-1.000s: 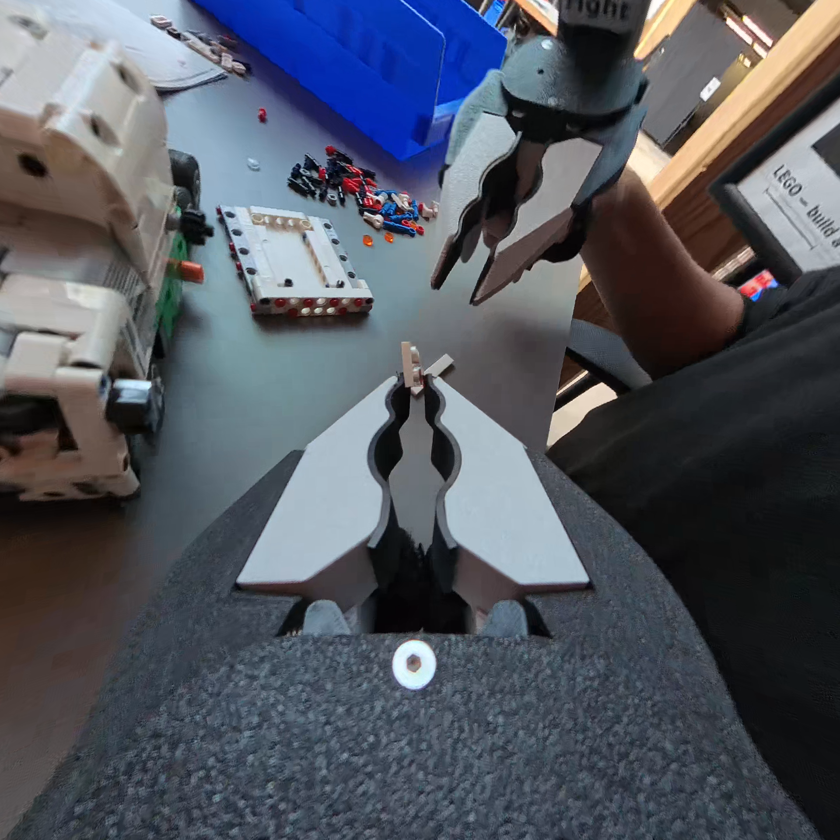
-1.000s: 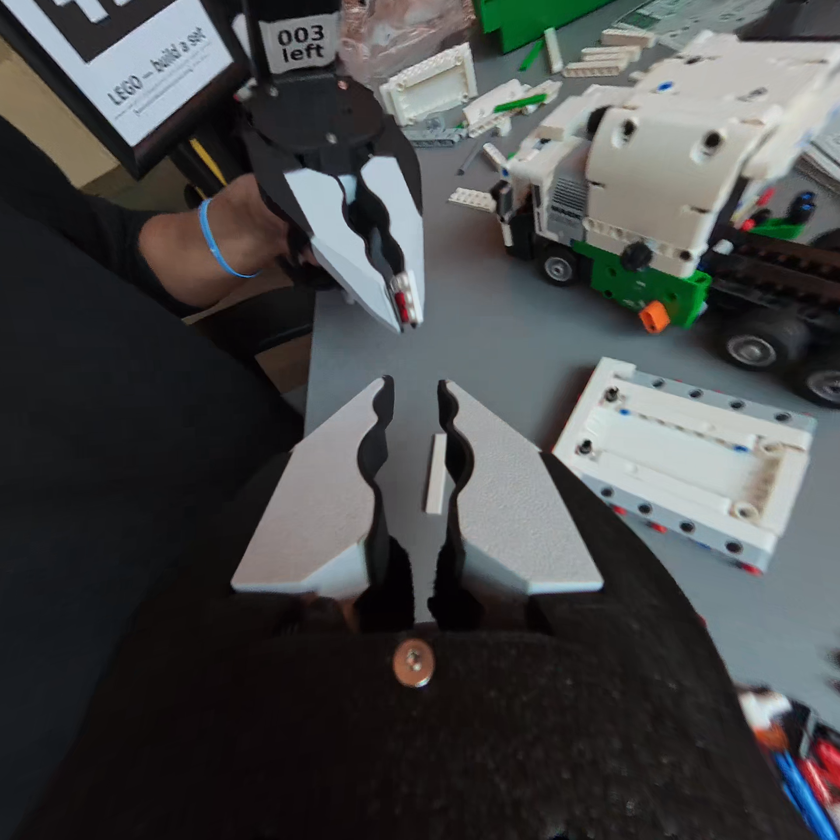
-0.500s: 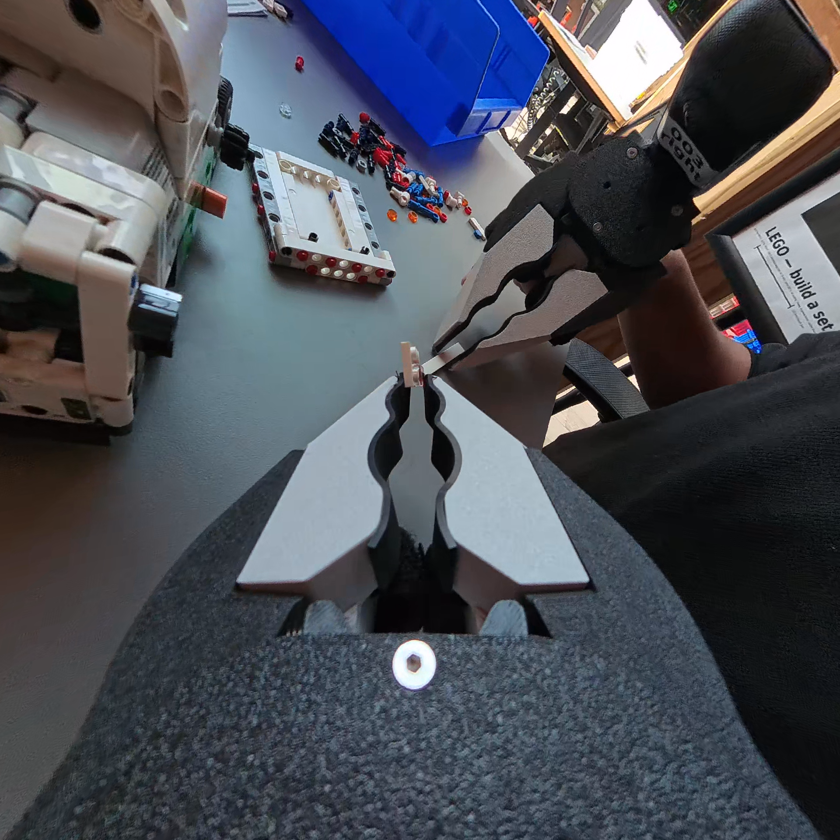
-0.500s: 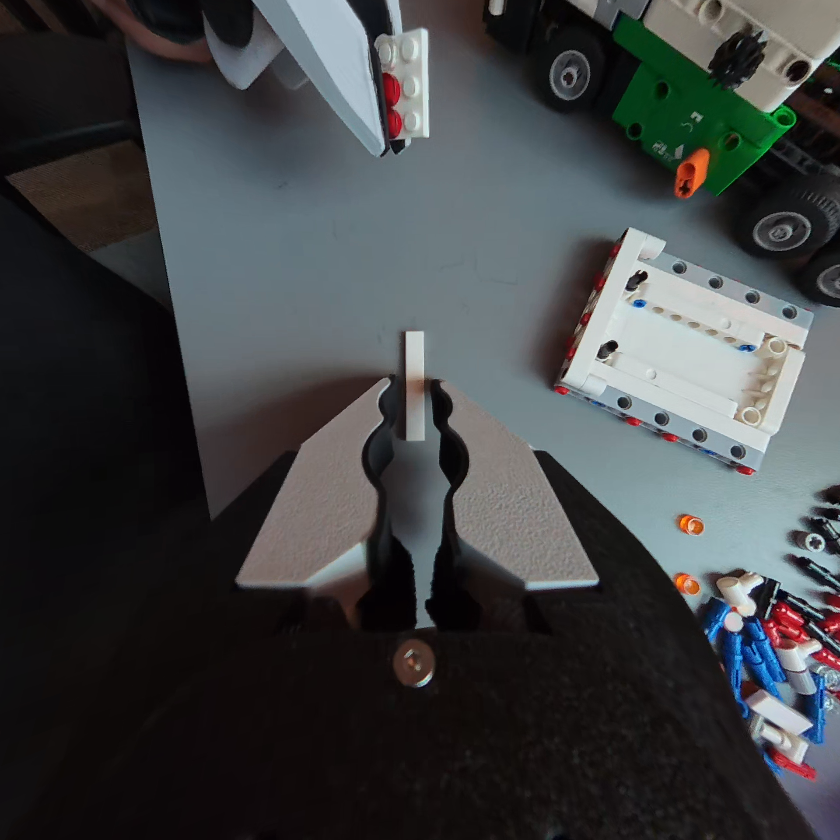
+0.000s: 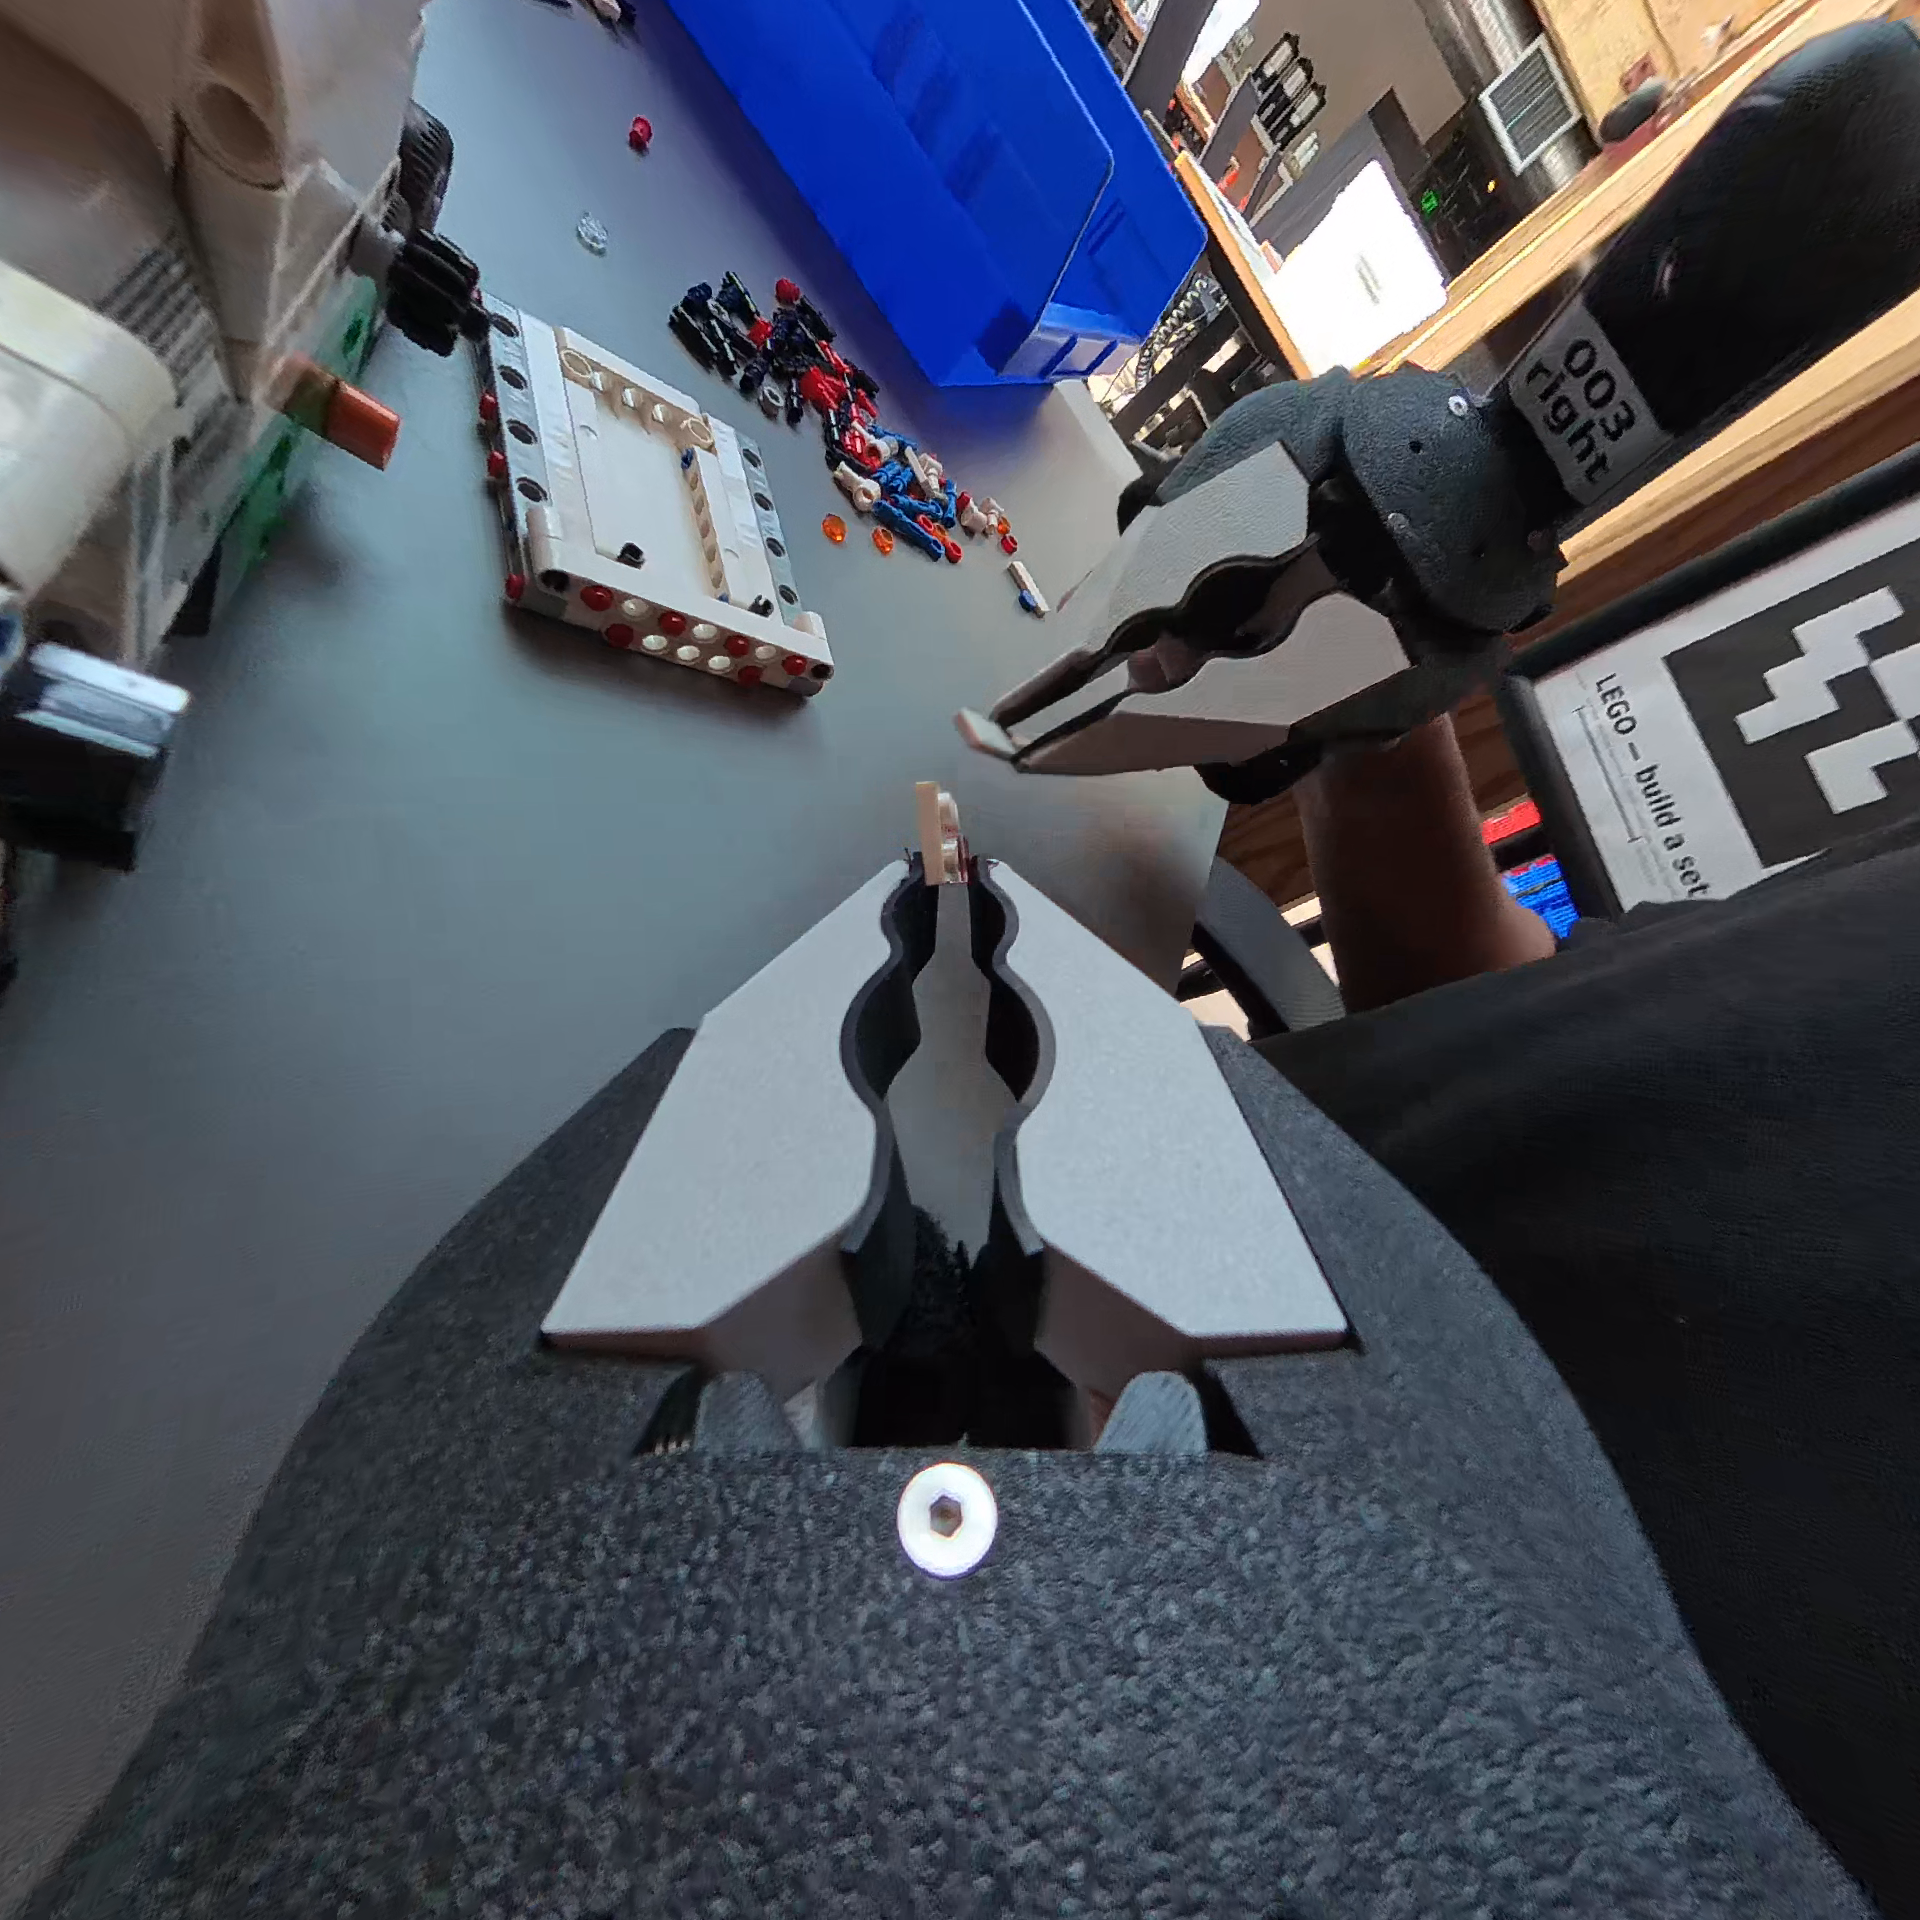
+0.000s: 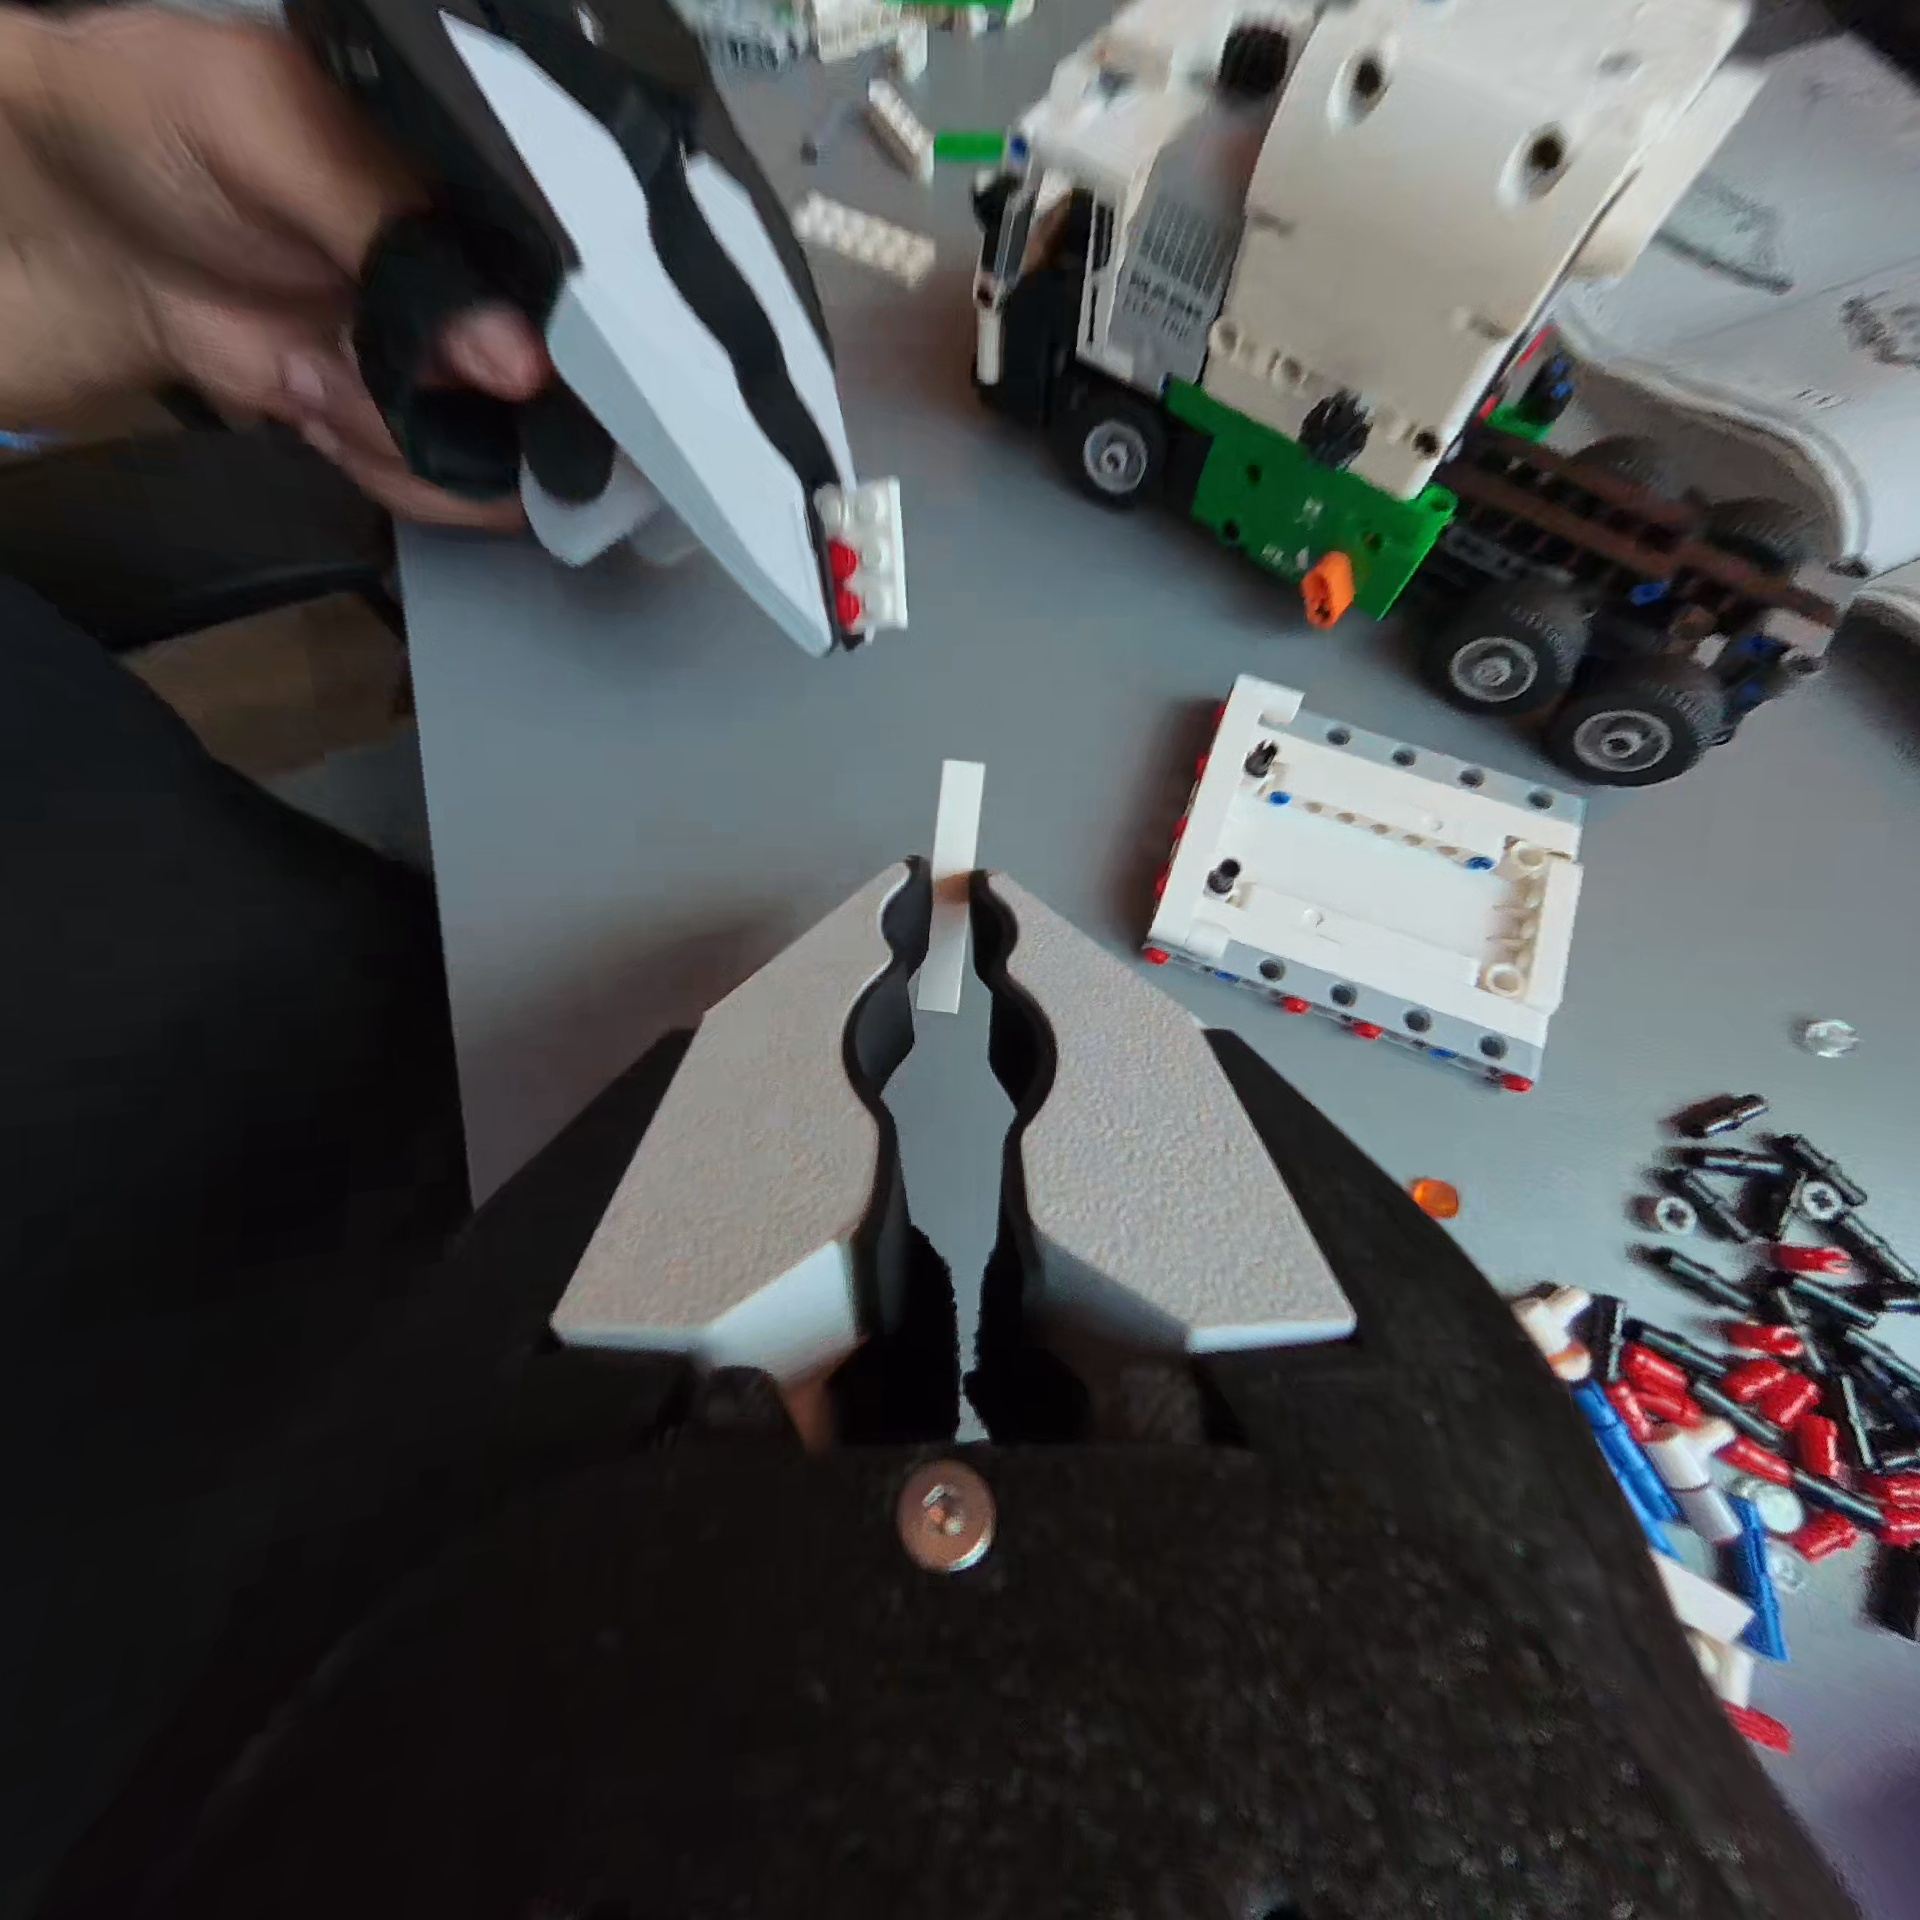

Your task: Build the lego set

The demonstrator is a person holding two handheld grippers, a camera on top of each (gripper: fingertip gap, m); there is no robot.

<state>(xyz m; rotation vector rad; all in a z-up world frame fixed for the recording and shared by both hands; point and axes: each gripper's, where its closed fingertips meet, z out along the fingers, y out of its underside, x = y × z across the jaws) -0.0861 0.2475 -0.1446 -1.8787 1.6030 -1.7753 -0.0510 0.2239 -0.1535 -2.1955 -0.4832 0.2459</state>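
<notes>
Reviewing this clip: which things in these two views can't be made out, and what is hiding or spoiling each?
- Truck, left wrist view: cut by the left edge and blurred; its front is unreadable.
- Truck's rear, right wrist view: runs off the right edge, motion-blurred.
- Loose pins, right wrist view: smeared, cut by the edge; uncountable.
- Blue bin, left wrist view: contents hidden by its walls.
- White strip, right wrist view: its underside is hidden.

The toy truck [image 5: 156, 343] is blurred and cut off by the left edge in the left wrist view. The heap of small pins [image 6: 1787, 1382] runs past the right edge, smeared. The hand [image 6: 208, 239] is motion-blurred.
</notes>
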